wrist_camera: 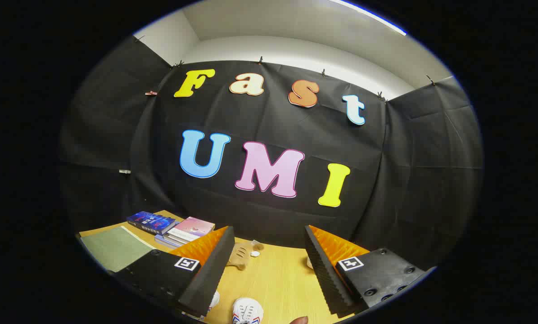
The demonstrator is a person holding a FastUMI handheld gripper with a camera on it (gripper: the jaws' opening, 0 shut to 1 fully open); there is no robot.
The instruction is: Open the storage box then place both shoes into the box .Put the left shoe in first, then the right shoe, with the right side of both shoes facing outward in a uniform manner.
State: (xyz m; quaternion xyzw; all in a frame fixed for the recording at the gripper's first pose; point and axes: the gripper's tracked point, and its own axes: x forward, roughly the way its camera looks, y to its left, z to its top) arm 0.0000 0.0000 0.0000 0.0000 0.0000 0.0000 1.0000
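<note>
My gripper [269, 252] is open, held high above the wooden table [273, 279] and tilted up toward the booth wall, with nothing between its fingers. Below and between the fingers the toe of a white shoe [247, 311] with red and blue marks rests on the table. A sliver of another white shoe [213, 300] peeks out beside the left finger. The rest of both shoes is hidden.
A stack of books [172, 227] lies at the table's far left, with a grey-green mat [115, 247] beside it. A small tan toy figure [241, 254] and a white bit sit near the wall. A fingertip [299, 320] shows beside the shoe.
</note>
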